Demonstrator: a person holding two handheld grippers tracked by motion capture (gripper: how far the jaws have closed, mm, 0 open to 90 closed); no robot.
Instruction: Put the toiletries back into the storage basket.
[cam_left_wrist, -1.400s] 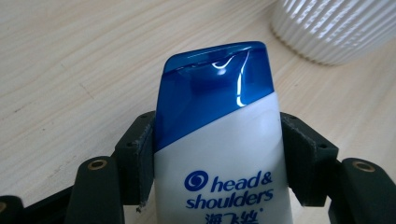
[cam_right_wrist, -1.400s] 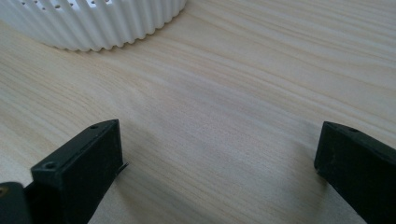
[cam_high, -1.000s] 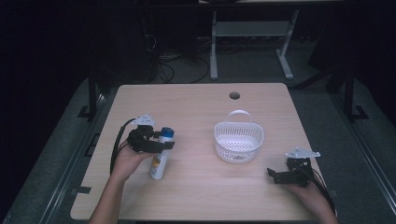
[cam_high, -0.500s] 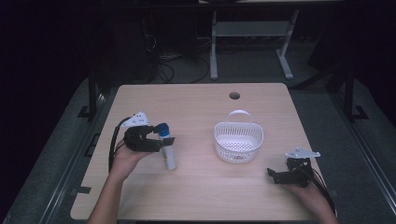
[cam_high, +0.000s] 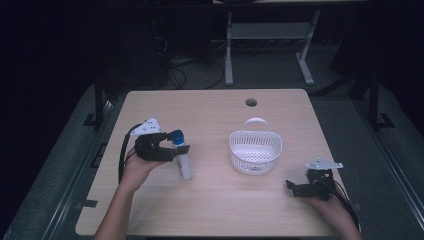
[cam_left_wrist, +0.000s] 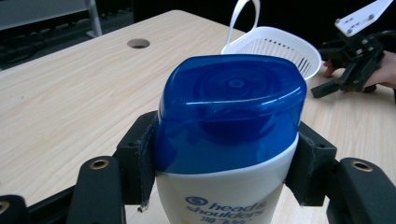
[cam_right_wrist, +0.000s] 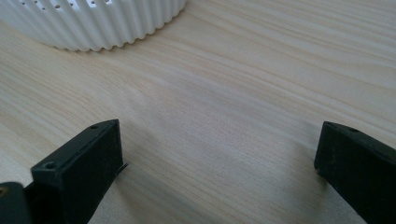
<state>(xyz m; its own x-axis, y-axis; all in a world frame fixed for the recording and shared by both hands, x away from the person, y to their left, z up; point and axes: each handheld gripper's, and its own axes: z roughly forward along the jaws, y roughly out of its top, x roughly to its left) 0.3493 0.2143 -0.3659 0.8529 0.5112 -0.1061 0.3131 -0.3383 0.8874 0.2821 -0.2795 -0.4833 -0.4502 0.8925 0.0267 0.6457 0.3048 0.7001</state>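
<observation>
We have the left gripper (cam_high: 167, 148) clamped on the shampoo bottle (cam_high: 181, 154), its jaws pressing either side just where the blue cap (cam_left_wrist: 231, 109) meets the white body. In the left gripper view the cap sits squarely between the two black pads, and the brand lettering runs across the body just below them. In the high view the bottle hangs tilted from the jaws, cap up by the gripper, its base angled down and toward us over the bench (cam_high: 210, 120); whether the base touches the wood, we cannot tell.

Beyond the held bottle, well apart from the left jaws, stands the white basket (cam_high: 255, 154), handle upright. In the left gripper view it shows behind the cap, with the other hand's gripper just past it.

Over to the right gripper (cam_high: 293, 187): its jaws stand wide apart with bare wood between them, low over the bench. In the right gripper view the ribbed wall of the basket (cam_right_wrist: 100, 21) lies ahead of the jaws and off toward the left one, near but not touching. The right hand (cam_high: 327, 205) rests at the bench's near edge, cable trailing behind it.
</observation>
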